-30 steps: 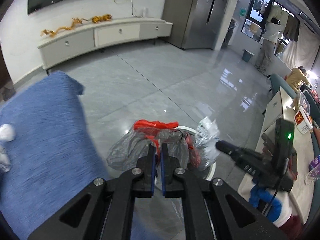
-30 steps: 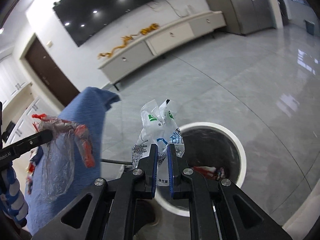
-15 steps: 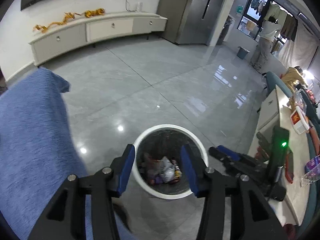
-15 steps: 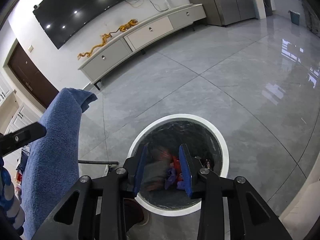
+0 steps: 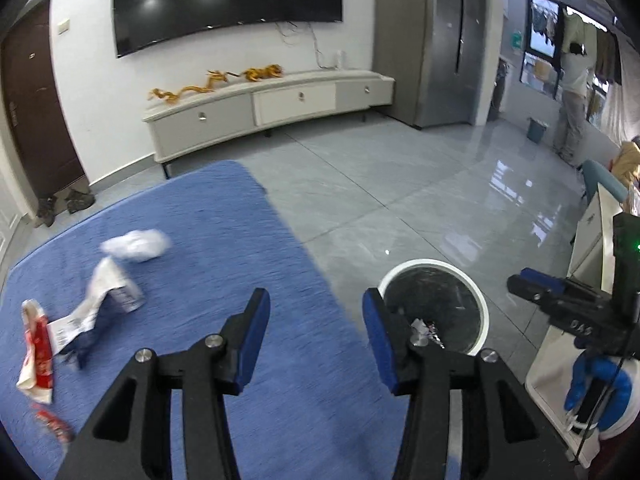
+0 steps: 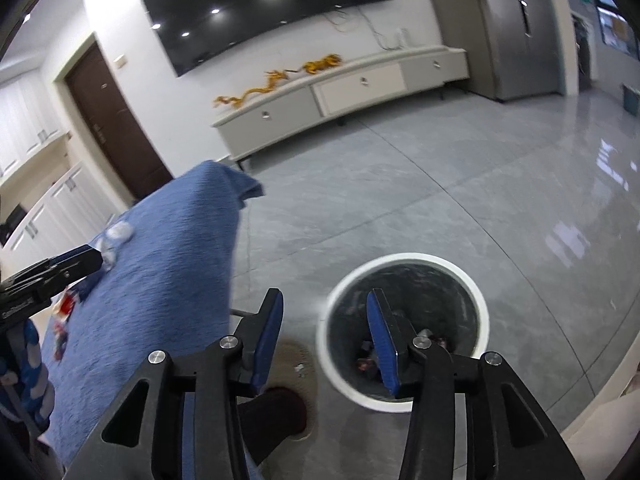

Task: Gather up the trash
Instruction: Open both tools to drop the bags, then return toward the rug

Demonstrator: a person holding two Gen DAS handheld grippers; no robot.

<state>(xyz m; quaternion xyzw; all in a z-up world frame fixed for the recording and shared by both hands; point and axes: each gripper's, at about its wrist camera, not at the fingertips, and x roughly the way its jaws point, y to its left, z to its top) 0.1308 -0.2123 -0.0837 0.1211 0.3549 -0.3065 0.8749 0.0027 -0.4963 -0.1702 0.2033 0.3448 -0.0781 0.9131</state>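
A white round trash bin (image 5: 433, 262) stands on the grey floor and holds dropped wrappers (image 5: 425, 327). My left gripper (image 5: 315, 300) is open and empty over the blue cloth (image 5: 240, 240). On that cloth lie a crumpled white tissue (image 5: 138, 244), a white wrapper (image 5: 108, 288), a red-and-white packet (image 5: 38, 340) and a red scrap (image 5: 52, 426). My right gripper (image 6: 325, 300) hangs beside the bin (image 6: 404, 258), its jaws opening with nothing between them. The right gripper (image 5: 536, 282) also shows at the right of the left wrist view. The left gripper (image 6: 86, 258) shows at the left of the right wrist view.
A low white TV cabinet (image 5: 272, 108) and a dark screen line the far wall, with a grey fridge (image 5: 444, 40) to the right. A person (image 5: 572, 80) stands at the far right. A white table edge (image 5: 592, 240) runs along the right. A dark shoe (image 6: 280, 408) is below the right gripper.
Both grippers let go of their bags, which fell into the bin, and their jaws spread. The left gripper then swung left over the blue cloth; the right one lifted and shifted left of the bin.
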